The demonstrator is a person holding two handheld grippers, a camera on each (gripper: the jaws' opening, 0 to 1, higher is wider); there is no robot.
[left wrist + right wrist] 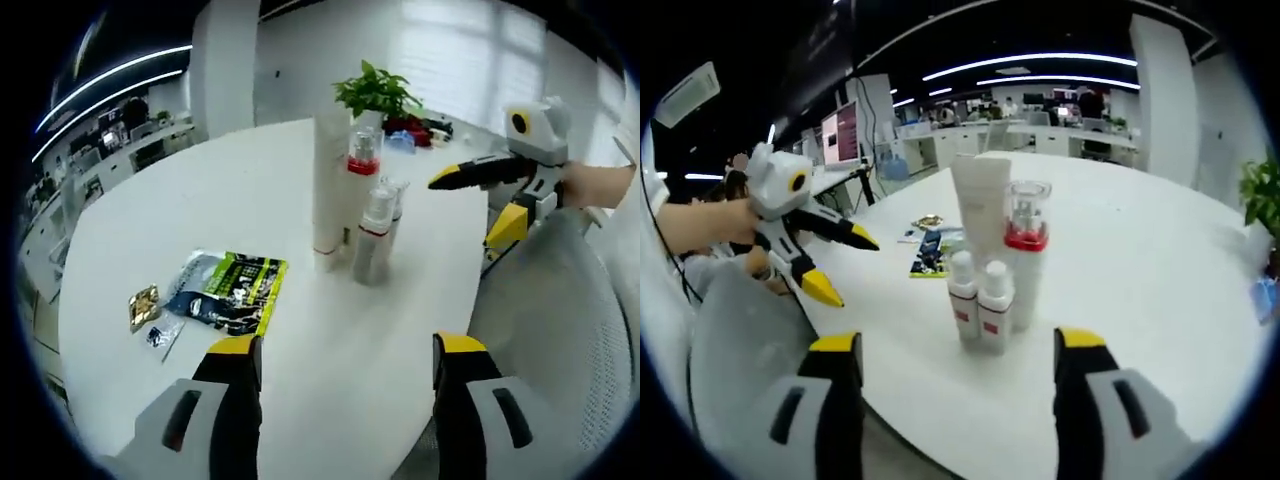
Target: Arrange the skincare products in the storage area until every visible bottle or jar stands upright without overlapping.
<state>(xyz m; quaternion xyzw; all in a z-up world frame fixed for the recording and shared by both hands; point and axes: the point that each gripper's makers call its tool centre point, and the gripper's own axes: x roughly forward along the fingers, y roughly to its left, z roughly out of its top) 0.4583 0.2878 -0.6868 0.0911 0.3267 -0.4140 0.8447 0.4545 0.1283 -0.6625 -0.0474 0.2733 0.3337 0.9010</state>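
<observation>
A: So, how do the left tongs stand?

B: In the left gripper view their two yellow-tipped jaws are wide apart and hold nothing; they hang over the near edge of the round white worktop. The right tongs are the same in the right gripper view: jaws wide apart, nothing between them, and the group of products is just beyond them.

A: And where are the skincare products?

B: They all stand upright in one tight group in the middle of the worktop. There is a tall white tube, and beside it a clear pump bottle with a red collar. In front of these, from the right gripper view, stand two small white bottles with red labels, side by side and very close; if they touch I cannot tell.

A: What lies more far away?

B: A flat green and black printed pouch lies on the worktop, apart from the bottles, and a small golden packet is near it. A green potted plant stands behind the group at the far edge. A grey mesh chair back is at the worktop's side.
</observation>
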